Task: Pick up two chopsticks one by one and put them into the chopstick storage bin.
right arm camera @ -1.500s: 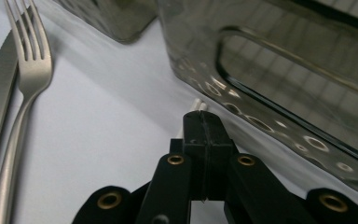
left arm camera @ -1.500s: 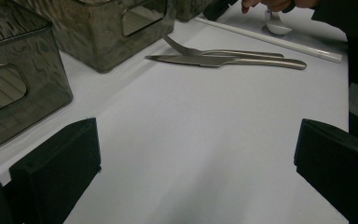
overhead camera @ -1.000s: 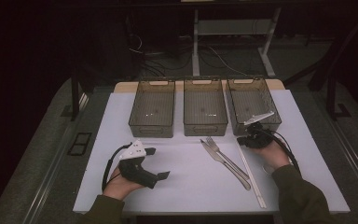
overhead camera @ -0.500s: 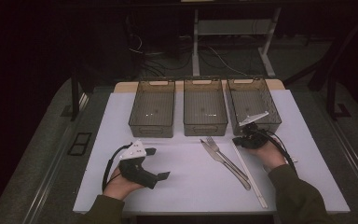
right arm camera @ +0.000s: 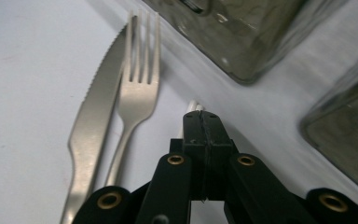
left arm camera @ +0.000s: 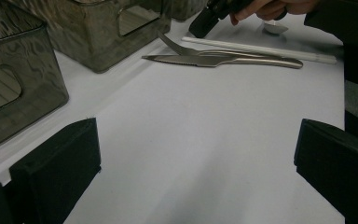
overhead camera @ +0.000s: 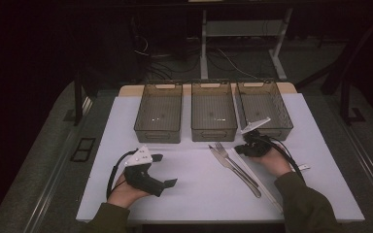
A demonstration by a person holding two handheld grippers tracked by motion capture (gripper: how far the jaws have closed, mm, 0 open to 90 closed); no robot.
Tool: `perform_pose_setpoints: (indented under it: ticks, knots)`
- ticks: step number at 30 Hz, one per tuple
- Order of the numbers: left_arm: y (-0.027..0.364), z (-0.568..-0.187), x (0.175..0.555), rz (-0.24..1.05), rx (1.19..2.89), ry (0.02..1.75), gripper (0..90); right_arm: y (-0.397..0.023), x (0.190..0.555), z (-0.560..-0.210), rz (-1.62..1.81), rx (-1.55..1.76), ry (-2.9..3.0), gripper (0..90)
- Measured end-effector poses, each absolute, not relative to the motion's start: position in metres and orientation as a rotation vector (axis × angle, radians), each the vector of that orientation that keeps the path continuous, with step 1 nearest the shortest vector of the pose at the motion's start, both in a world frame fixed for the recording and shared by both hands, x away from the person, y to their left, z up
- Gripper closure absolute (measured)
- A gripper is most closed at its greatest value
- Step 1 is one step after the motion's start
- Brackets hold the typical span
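White chopsticks [right arm camera: 192, 106] lying on the table [overhead camera: 194, 194] beside the fork [right arm camera: 137, 88] are being pinched in my right gripper [right arm camera: 201, 116], jaws clamped on them, left gripper [left arm camera: 191, 154] idling open; next I'm judging a lift toward the right bin [overhead camera: 277, 116].

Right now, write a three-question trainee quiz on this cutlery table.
1. How many bins stand in the row?
2. True or false: the right gripper has its jaws shut on a white stick.
3. Which lies nearer the left gripper: A) knife, B) fork?

Key: 1. three. 2. true; the stick's tip shows just past the jaws in the right gripper view. 3. A.
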State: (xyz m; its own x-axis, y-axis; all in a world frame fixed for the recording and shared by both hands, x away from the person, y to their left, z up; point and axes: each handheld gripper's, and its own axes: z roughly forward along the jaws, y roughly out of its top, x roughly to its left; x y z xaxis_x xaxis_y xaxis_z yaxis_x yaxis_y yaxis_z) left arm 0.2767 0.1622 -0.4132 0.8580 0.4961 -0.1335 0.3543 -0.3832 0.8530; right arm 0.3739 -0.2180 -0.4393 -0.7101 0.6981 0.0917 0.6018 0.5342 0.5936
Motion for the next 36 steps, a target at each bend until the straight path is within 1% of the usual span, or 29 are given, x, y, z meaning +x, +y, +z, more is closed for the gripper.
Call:
perform_pose_setpoints:
  ticks: [15, 18, 20, 21, 23, 26, 27, 29, 30, 31, 32, 33, 34, 36]
  knots:
    - [0.162, -0.413, 0.277, 0.17, 2.013, 0.618, 0.0, -0.209, 0.367, -0.433, 0.954, 1.068, 2.652, 89.3]
    - [0.162, -0.413, 0.277, 0.171, 2.011, 0.618, 0.0, -0.215, 0.366, -0.428, 0.988, 1.106, 2.633, 86.4]
    - [0.162, -0.413, 0.277, 0.17, 2.01, 0.62, 0.0, -0.219, 0.364, -0.423, 1.003, 1.114, 2.625, 82.0]
    - [0.162, -0.413, 0.277, 0.17, 2.01, 0.62, 0.0, -0.219, 0.364, -0.423, 1.003, 1.114, 2.625, 82.0]
    - [0.162, -0.413, 0.277, 0.17, 2.012, 0.62, 0.0, -0.226, 0.36, -0.417, 1.033, 1.131, 2.618, 72.4]
    - [0.162, -0.413, 0.277, 0.17, 2.016, 0.62, 0.0, -0.233, 0.354, -0.412, 1.045, 1.145, 2.618, 63.1]
    - [0.162, -0.413, 0.276, 0.169, 2.017, 0.62, 0.0, -0.236, 0.352, -0.411, 1.053, 1.152, 2.614, 58.2]
    - [0.162, -0.413, 0.276, 0.168, 2.019, 0.618, 0.0, -0.242, 0.347, -0.408, 1.059, 1.165, 2.6, 54.1]
    - [0.161, -0.414, 0.276, 0.167, 2.017, 0.62, 0.0, -0.242, 0.347, -0.408, 1.059, 1.165, 2.6, 54.1]
    - [0.161, -0.414, 0.276, 0.169, 2.017, 0.617, 0.0, -0.247, 0.342, -0.406, 1.066, 1.169, 2.591, 48.4]
    - [0.161, -0.414, 0.276, 0.168, 2.02, 0.616, 0.0, -0.25, 0.339, -0.404, 1.074, 1.169, 2.584, 45.2]
    - [0.161, -0.414, 0.276, 0.169, 2.018, 0.617, 0.0, -0.25, 0.339, -0.404, 1.074, 1.169, 2.584, 45.2]
    - [0.161, -0.414, 0.276, 0.166, 2.018, 0.617, 0.0, -0.254, 0.334, -0.402, 1.086, 1.177, 2.575, 40.7]
    - [0.161, -0.415, 0.276, 0.164, 2.019, 0.616, 0.0, -0.258, 0.329, -0.401, 1.09, 1.183, 2.573, 40.4]
